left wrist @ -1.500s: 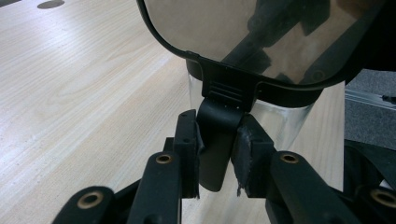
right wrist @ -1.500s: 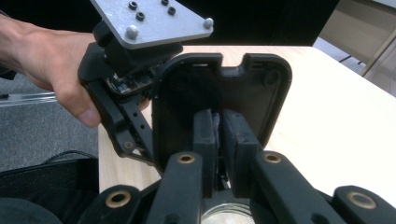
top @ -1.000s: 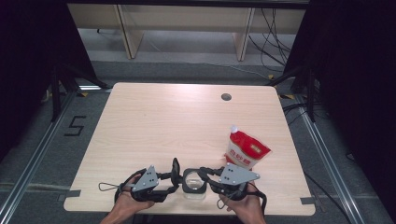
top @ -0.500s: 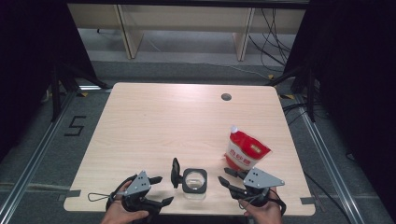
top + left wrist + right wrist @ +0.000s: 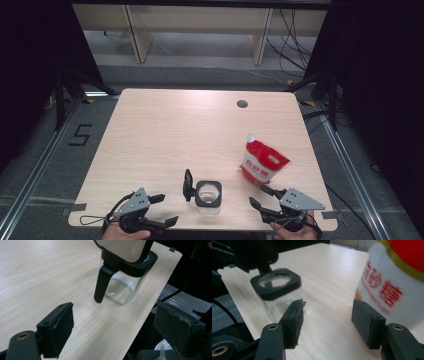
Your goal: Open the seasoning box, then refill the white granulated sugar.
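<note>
A small clear glass jar (image 5: 208,196) with a black square rim stands near the table's front edge, its hinged black lid (image 5: 188,184) swung up on its left side. In the left gripper view the jar (image 5: 122,287) stands ahead of my left gripper (image 5: 117,332), whose jaws are wide open and hold nothing. My left gripper (image 5: 166,209) sits left of the jar, apart from it. My right gripper (image 5: 257,195) sits right of the jar; its jaws have just been opening, with nothing between them. A red and white pouch (image 5: 263,162) stands just behind it, large in the right gripper view (image 5: 397,282).
The light wooden table (image 5: 165,135) has a round cable hole (image 5: 242,104) at its back right. The jar stands close to the front edge (image 5: 150,302), with dark floor and cables beyond. Metal rails run along both sides of the table.
Both grippers have drawn back from the jar, the left one to the left, the right one to the right, and both jaws have opened. The jar stands free with its lid up.
</note>
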`<state>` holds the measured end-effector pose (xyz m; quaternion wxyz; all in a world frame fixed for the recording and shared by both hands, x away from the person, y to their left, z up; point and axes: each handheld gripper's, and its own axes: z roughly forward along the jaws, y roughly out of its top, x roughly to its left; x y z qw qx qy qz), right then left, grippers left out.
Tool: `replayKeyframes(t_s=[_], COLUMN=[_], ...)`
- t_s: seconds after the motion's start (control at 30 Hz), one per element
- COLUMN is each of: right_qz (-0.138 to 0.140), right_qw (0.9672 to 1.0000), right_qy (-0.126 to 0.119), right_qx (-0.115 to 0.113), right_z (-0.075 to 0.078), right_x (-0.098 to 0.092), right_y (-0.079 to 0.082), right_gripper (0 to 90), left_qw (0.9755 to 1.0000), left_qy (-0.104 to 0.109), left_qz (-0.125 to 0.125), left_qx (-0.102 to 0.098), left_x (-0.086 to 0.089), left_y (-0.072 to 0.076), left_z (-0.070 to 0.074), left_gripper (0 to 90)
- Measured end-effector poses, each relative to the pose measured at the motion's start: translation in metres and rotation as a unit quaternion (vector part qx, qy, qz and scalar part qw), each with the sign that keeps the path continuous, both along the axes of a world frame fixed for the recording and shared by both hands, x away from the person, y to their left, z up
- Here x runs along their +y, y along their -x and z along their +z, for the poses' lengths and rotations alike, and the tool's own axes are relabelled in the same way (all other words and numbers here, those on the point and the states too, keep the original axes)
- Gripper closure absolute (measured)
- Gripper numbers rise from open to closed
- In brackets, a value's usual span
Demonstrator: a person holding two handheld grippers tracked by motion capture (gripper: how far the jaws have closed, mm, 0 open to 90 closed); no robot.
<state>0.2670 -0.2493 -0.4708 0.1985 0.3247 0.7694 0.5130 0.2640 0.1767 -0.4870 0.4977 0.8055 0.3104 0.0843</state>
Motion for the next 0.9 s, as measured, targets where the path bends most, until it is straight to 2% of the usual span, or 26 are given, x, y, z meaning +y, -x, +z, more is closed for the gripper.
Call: replayKeyframes(t_s=[0.03, 0.07, 0.1, 0.13, 0.17, 0.2, 0.23, 0.27, 0.33, 0.37, 0.47, 0.5, 0.57, 0.6, 0.67, 0.73, 0.77, 0.8, 0.83, 0.87, 0.9], right_qz=[-0.004, -0.012, -0.019, -0.019, -0.021, -0.025, -0.036, -0.036, -0.044, -0.053, -0.057, -0.064, -0.069, -0.071, -0.073, -0.074, -0.074, -0.077, -0.083, -0.083, -0.089], right_qw=[1.0, 0.9999, 0.9995, 0.9995, 0.9997, 0.9995, 0.999, 0.999, 0.9988, 0.9982, 0.9981, 0.9975, 0.9972, 0.9971, 0.9971, 0.997, 0.997, 0.9969, 0.9962, 0.9962, 0.9959], right_qy=[-0.004, -0.005, -0.012, -0.012, -0.01, -0.016, -0.021, -0.021, -0.017, -0.021, -0.02, -0.021, -0.021, -0.021, -0.019, -0.018, -0.018, -0.014, -0.022, -0.022, -0.017], right_qx=[0.007, 0.009, 0.021, 0.021, 0.005, 0.013, 0.019, 0.019, 0.012, 0.017, 0.014, 0.02, 0.018, 0.018, 0.016, 0.015, 0.015, 0.01, 0.017, 0.017, 0.003], right_z=[-0.001, -0.002, -0.002, -0.002, -0.004, -0.006, -0.008, -0.008, -0.009, -0.01, -0.012, -0.012, -0.012, -0.012, -0.012, -0.013, -0.013, -0.013, -0.014, -0.014, -0.015], right_x=[-0.002, -0.005, -0.007, -0.007, -0.01, -0.013, -0.016, -0.016, -0.022, -0.023, -0.025, -0.026, -0.029, -0.029, -0.029, -0.029, -0.029, -0.03, -0.03, -0.03, -0.034], right_y=[0.001, 0.001, 0.003, 0.003, 0.0, 0.0, -0.001, -0.001, -0.003, -0.003, -0.006, -0.005, -0.007, -0.007, -0.007, -0.008, -0.008, -0.009, -0.011, -0.011, -0.015], right_gripper=[42.1, 41.1, 40.1, 40.1, 39.9, 39.7, 38.5, 38.5, 36.6, 35.8, 35.0, 34.6, 33.4, 32.5, 32.2, 29.3, 29.3, 28.2, 24.8, 24.8, 22.8], left_qw=[1.0, 0.9999, 0.9997, 0.9997, 0.9994, 0.9993, 0.9994, 0.9989, 0.9989, 0.9984, 0.9983, 0.9983, 0.9979, 0.9984, 0.9984, 0.9979, 0.9979, 0.9984, 0.9981, 0.9981, 0.9978], left_qy=[-0.002, -0.009, -0.023, -0.023, -0.03, -0.035, -0.03, -0.044, -0.04, -0.053, -0.054, -0.055, -0.061, -0.051, -0.051, -0.061, -0.061, -0.052, -0.058, -0.058, -0.064], left_qz=[0.002, 0.004, 0.006, 0.006, 0.013, 0.009, 0.008, 0.004, 0.013, 0.008, 0.017, 0.015, 0.009, 0.006, 0.006, 0.007, 0.007, 0.017, 0.008, 0.008, 0.012], left_qx=[-0.002, -0.004, -0.01, -0.01, -0.004, -0.008, -0.013, -0.017, -0.017, -0.019, -0.013, -0.011, -0.018, -0.024, -0.024, -0.02, -0.02, -0.009, -0.019, -0.019, -0.012], left_x=[0.0, 0.001, 0.002, 0.002, 0.001, 0.002, 0.003, 0.005, 0.005, 0.006, 0.005, 0.005, 0.006, 0.005, 0.005, 0.006, 0.006, 0.004, 0.004, 0.004, 0.003], left_y=[0.0, 0.001, 0.002, 0.002, 0.005, 0.005, 0.005, 0.005, 0.008, 0.008, 0.01, 0.01, 0.01, 0.01, 0.01, 0.009, 0.009, 0.01, 0.008, 0.008, 0.01], left_z=[-0.001, -0.002, -0.004, -0.004, -0.006, -0.006, -0.008, -0.007, -0.007, -0.008, -0.009, -0.01, -0.009, -0.009, -0.009, -0.009, -0.009, -0.009, -0.01, -0.01, -0.009], left_gripper=[15.1, 15.1, 15.1, 15.1, 15.1, 15.1, 15.4, 15.4, 15.5, 15.5, 15.5, 15.5, 15.5, 15.5, 15.5, 15.5, 15.5, 15.5, 15.5, 15.5, 15.6])
